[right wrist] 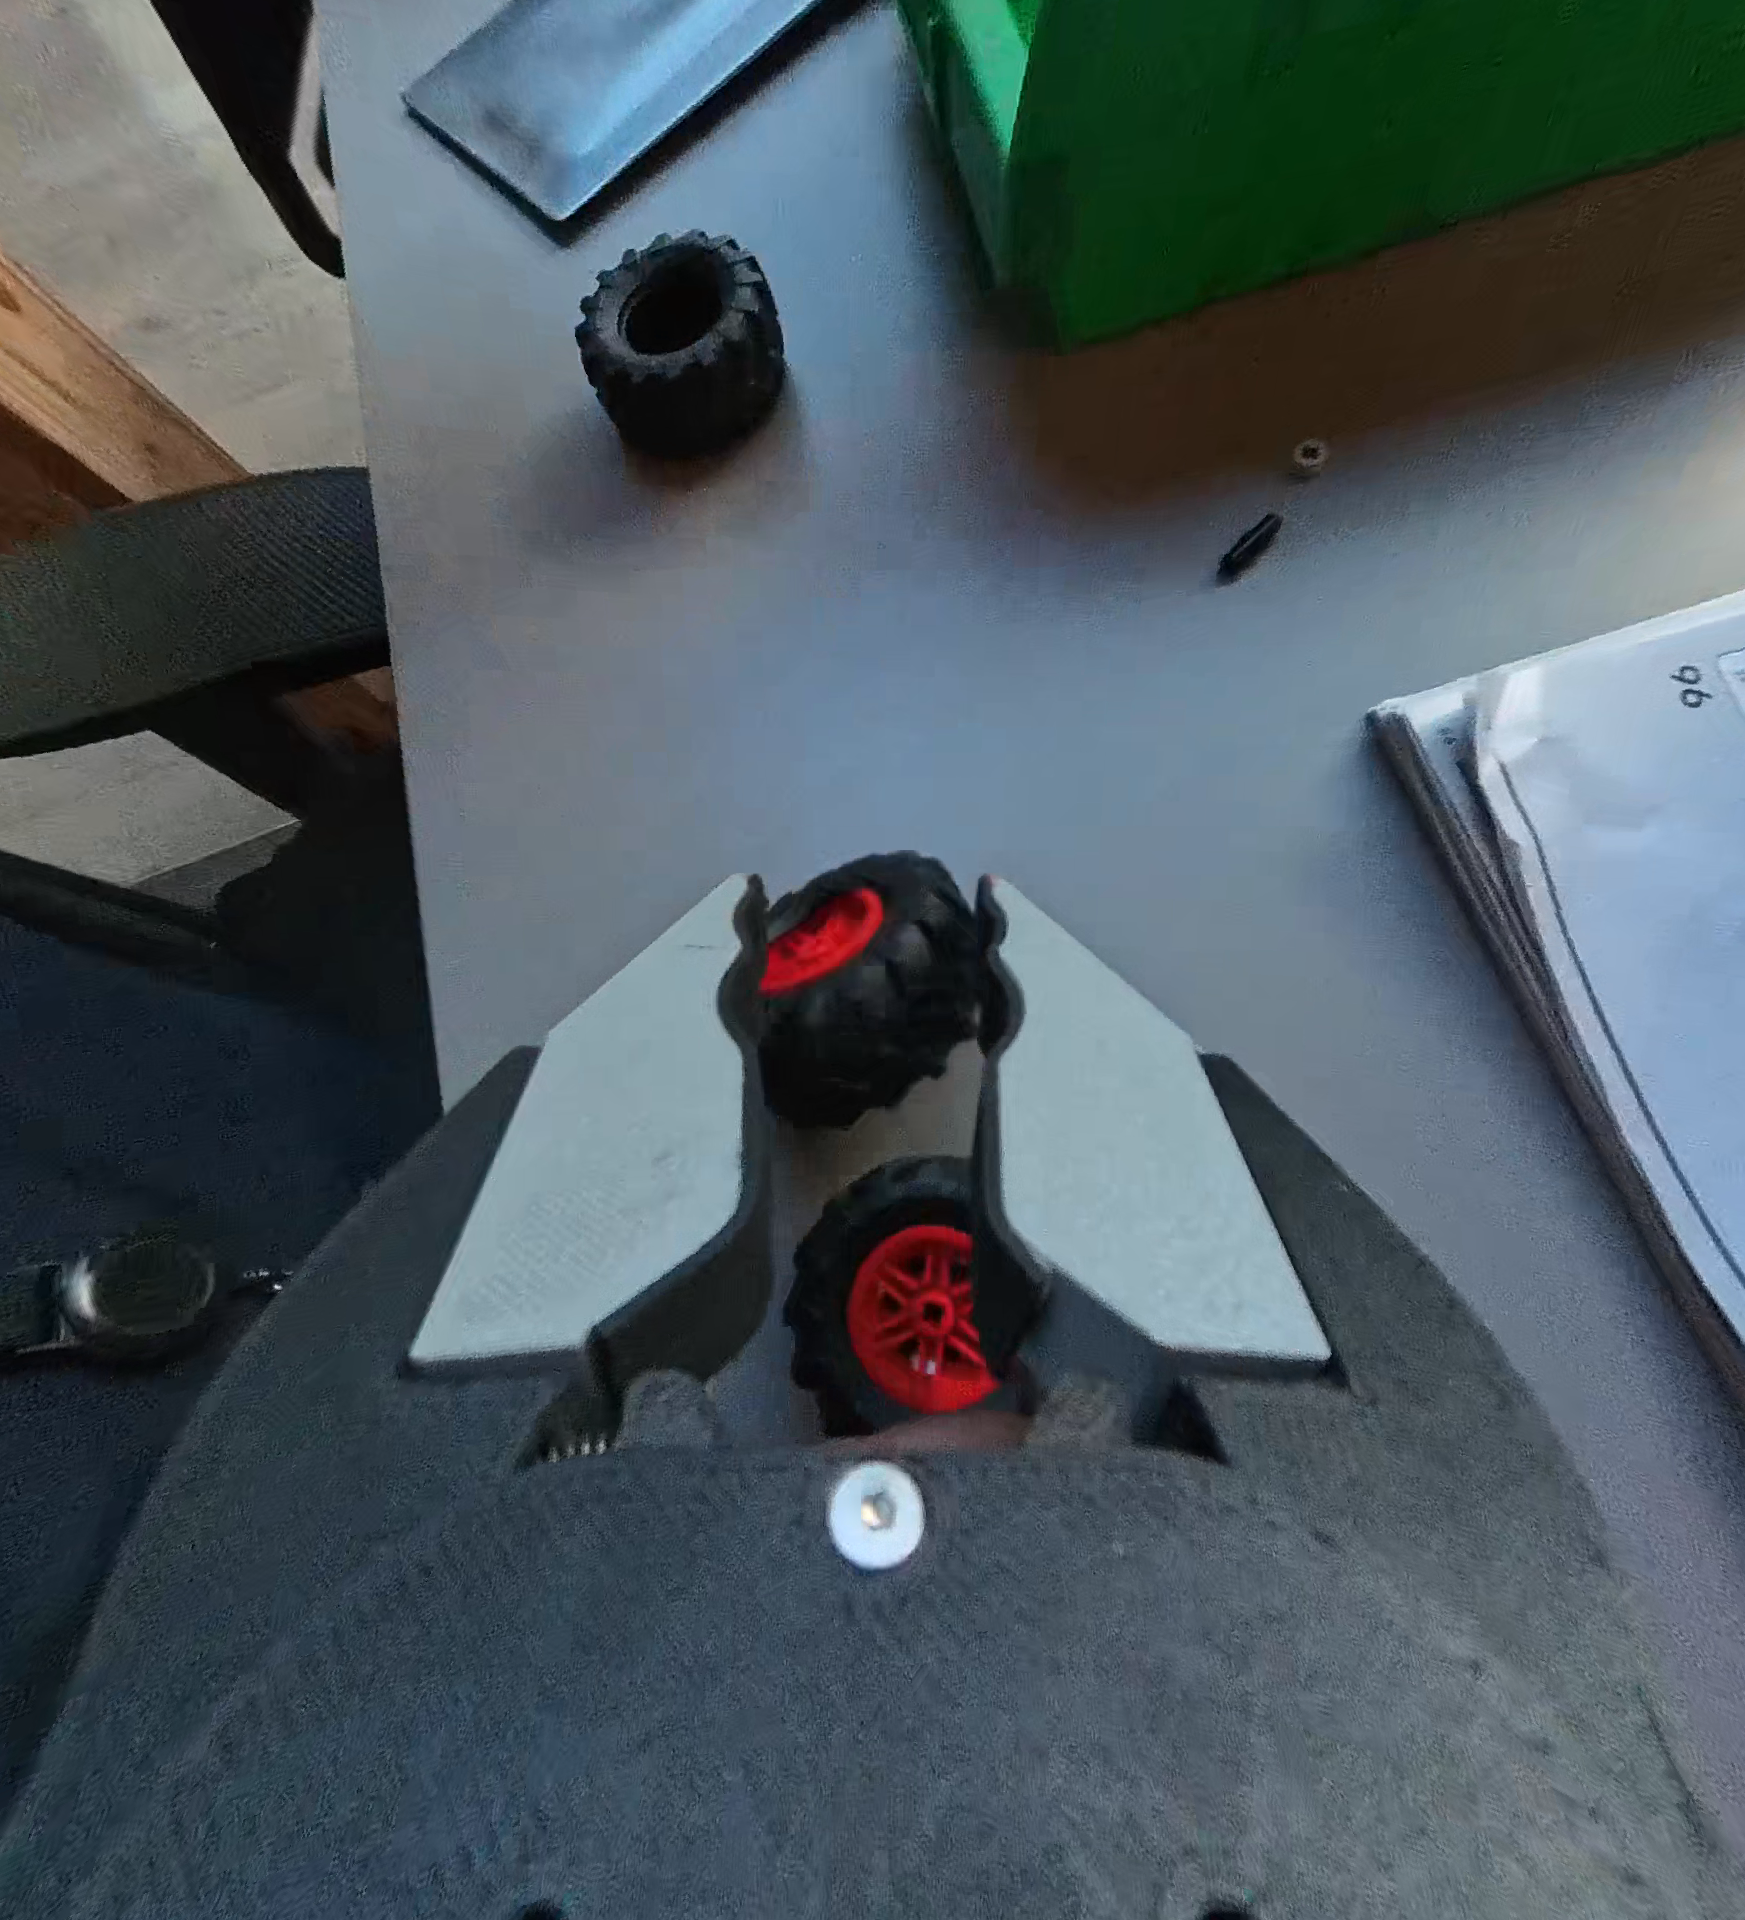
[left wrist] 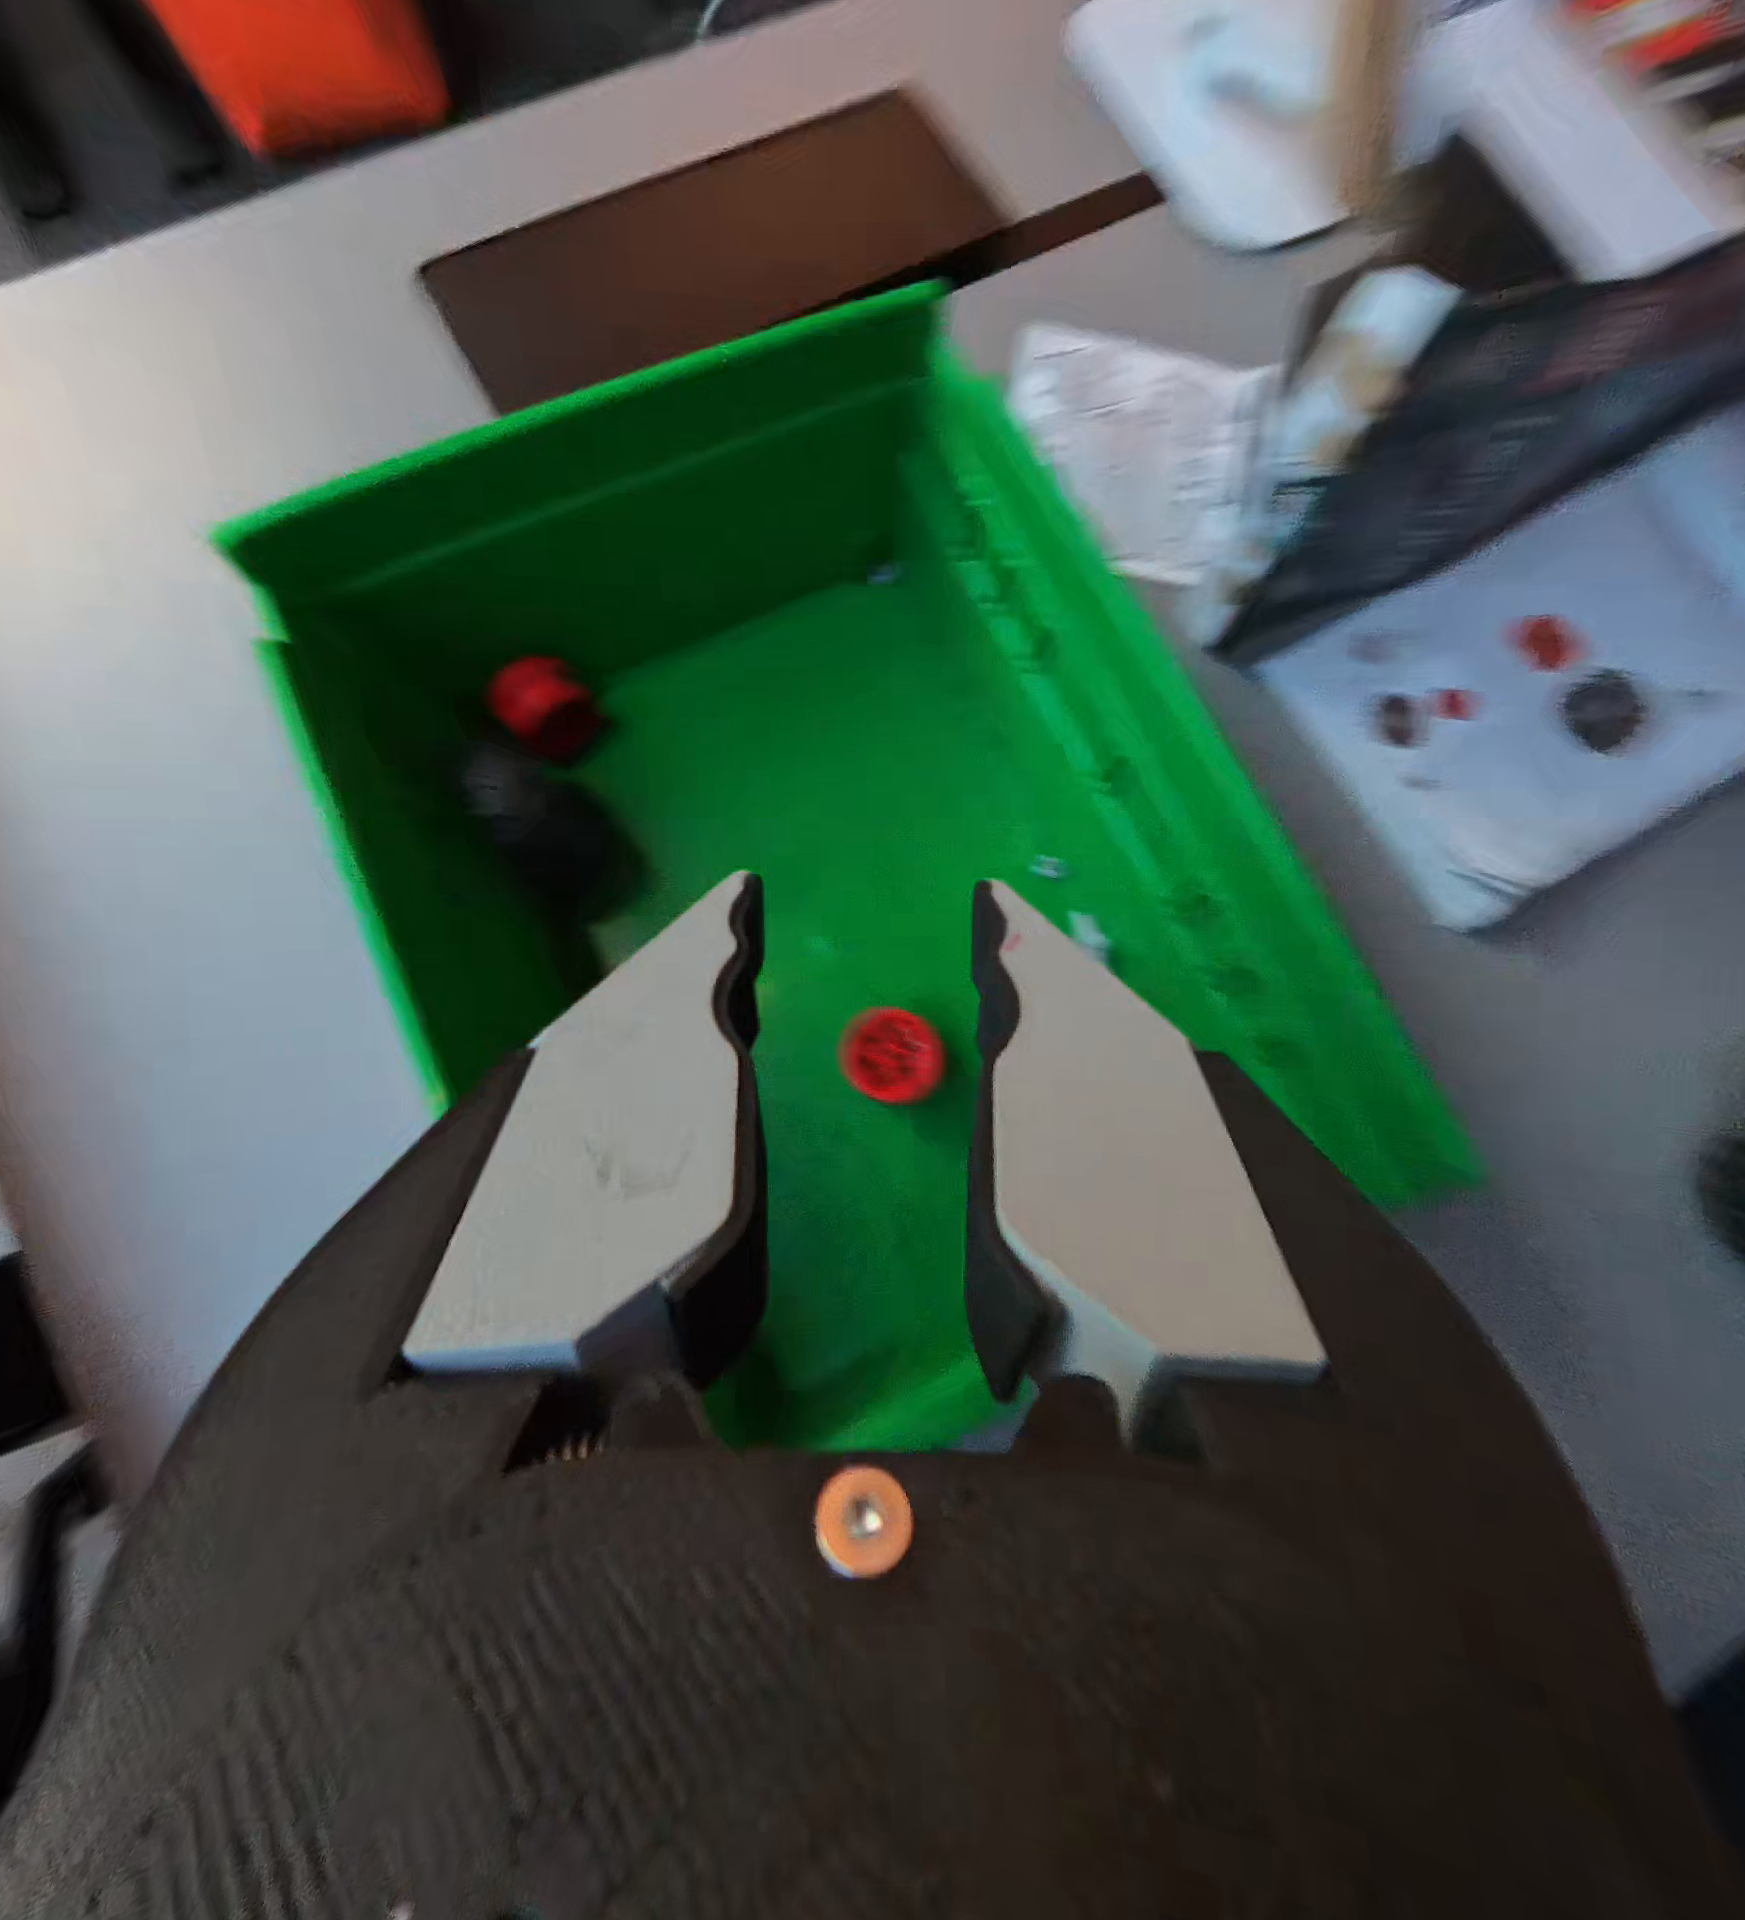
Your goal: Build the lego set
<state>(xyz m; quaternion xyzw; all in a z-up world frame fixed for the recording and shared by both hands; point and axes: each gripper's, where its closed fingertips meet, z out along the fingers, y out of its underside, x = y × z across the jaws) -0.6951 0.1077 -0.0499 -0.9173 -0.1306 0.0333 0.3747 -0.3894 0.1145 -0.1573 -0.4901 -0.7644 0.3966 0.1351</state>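
You had two wheels built: your right gripper (right wrist: 868, 935) clamped one finished wheel (right wrist: 863, 1003), another (right wrist: 899, 1314) lay nearer. A bare tyre (right wrist: 681, 343) waited farther off. Your left gripper (left wrist: 863, 935) hovered wide over the green bin's (left wrist: 639, 499) red hub (left wrist: 894, 1051).

Printed marking, perhaps a step number, on instruction booklet (right wrist: 1626, 935) page.

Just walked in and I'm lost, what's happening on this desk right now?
Someone is building a Lego vehicle's wheels with two handheld tools. The left tool hangs open over a green bin, lined up on a loose red rim on its floor; another red rim and a dark tyre lie in the far corner. The right tool grips a finished wheel above the grey desk, with a second wheel behind it and a bare tyre waiting.
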